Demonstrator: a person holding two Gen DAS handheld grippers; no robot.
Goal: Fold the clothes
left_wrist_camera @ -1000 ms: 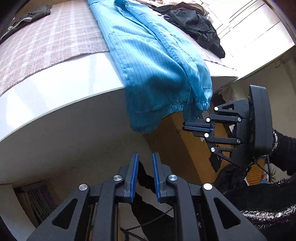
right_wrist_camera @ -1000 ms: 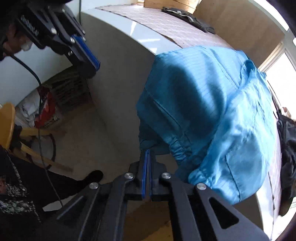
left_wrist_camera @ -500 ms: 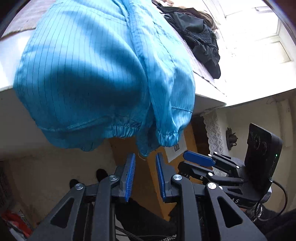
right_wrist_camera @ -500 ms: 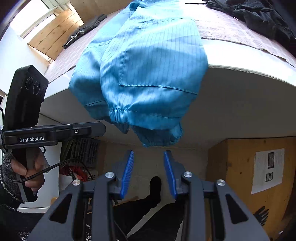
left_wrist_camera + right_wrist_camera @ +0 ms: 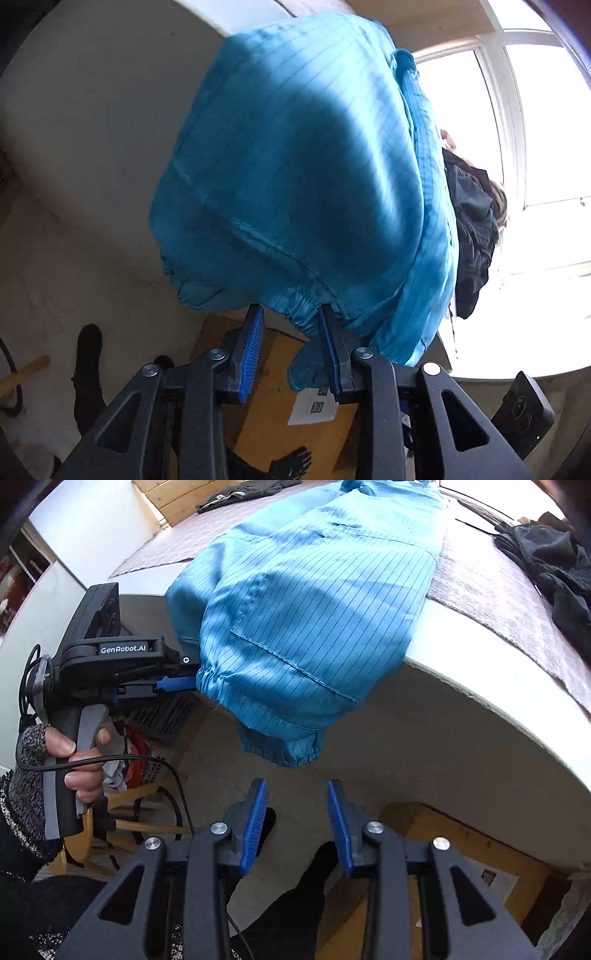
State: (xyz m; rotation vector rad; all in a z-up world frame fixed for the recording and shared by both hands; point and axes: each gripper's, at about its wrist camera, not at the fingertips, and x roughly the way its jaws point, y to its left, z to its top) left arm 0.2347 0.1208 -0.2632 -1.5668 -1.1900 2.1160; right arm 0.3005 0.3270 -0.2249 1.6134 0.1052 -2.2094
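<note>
While the blue garment (image 5: 310,602) hangs over the table edge (image 5: 480,686) ahead of both my tools, neither one has hold of it yet. Starting on my left: my left gripper (image 5: 290,349) stands open, its two blue pads level with the gathered hem (image 5: 295,306) that dangles straight in front of them. From the right camera that tool (image 5: 173,683) shows pushed up against the same elastic hem from the side, though whether a pad actually touches cloth I cannot tell, since the fabric hides the tips. My hand (image 5: 79,760) is wrapped round its grip.

Moving right, my right gripper (image 5: 297,825) is open too, wide apart, sitting below and a little short of the lower cuff (image 5: 284,747) that droops furthest down.

I judge the cloth to be thin, light and slick, with a sheen and fine dark stripes; it will slide off the table if I tug carelessly, and it will sag wherever it is unsupported. The elastic hem and cuff are thicker and bunched, so those are the places to pinch, one per tool.

Below the hanging part is open air down to the floor, with a wooden box (image 5: 461,845) under the table to my right. Above, the tabletop offers flat room, but a dark heap of clothing (image 5: 554,561) crowds its far right side.
</note>
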